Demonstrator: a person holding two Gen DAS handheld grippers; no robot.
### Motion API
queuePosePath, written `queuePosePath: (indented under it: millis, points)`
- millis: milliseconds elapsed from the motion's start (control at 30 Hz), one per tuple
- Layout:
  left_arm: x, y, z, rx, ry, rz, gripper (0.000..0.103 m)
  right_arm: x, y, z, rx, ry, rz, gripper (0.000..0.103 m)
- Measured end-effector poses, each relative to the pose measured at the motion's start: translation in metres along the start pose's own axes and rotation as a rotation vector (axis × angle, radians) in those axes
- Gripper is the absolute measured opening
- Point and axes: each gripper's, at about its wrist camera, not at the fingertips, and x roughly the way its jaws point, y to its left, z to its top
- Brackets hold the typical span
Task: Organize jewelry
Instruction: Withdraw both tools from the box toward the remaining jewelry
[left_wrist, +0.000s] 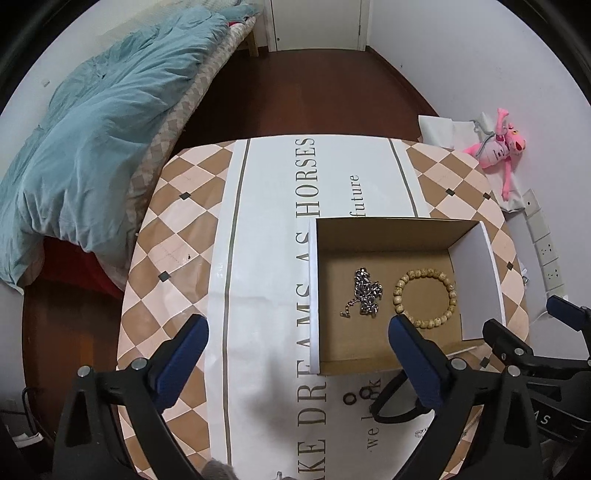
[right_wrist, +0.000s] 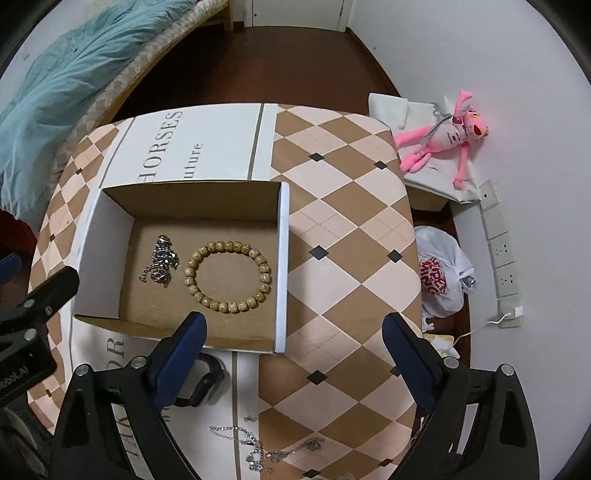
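Your left tool (left_wrist: 297, 334) is spread wide with nothing between its blue pads; it hovers over the near part of the counter (left_wrist: 177, 236), its right finger overlapping the near edge of the cardboard box (left_wrist: 384, 236). Your right tool (right_wrist: 293, 330) is just as wide apart and holds nothing either, poised over the near right corner of that box (right_wrist: 192, 201).

Inside the box, on its brown floor, the metal chain (left_wrist: 364, 293) lies bunched up on the left, and the wooden bead bracelet (left_wrist: 424, 293) lies flat in a ring just to its right, near it but not touching. The right wrist view shows the same pair: chain (right_wrist: 162, 264) left, bracelet (right_wrist: 229, 277) right.

Outside the box, on the near side, a dark bangle (right_wrist: 207, 384) rests on the white printed sheet (right_wrist: 192, 144), partly hidden behind your right tool's left finger. Nearer still, a thin silver necklace (right_wrist: 255, 443) sprawls across the sheet and the checkered cloth. Two small dark rings (left_wrist: 356, 396) sit side by side on the sheet just near of the box.

A pink plush toy (right_wrist: 447, 142) lies off the counter to the far right.
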Motion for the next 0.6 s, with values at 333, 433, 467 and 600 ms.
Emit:
queuePosePath:
  millis: [333, 433, 467, 600]
  points:
    - [-0.041, 0.003, -0.013, -0.011, -0.083, -0.021, 0.100, -0.047, -0.001, -0.012, 0.026, -0.093, 0.013, 0.097]
    - [-0.055, 0.005, -0.018, -0.013, -0.108, -0.023, 0.100, -0.066, -0.002, -0.020, 0.029, -0.134, 0.007, 0.097]
    - [-0.061, 0.006, -0.020, -0.014, -0.118, -0.026, 0.100, -0.072, -0.003, -0.020, 0.030, -0.143, 0.005, 0.097]
    - [-0.081, 0.010, -0.028, -0.020, -0.148, -0.035, 0.100, -0.092, -0.005, -0.029, 0.041, -0.179, 0.016, 0.097]
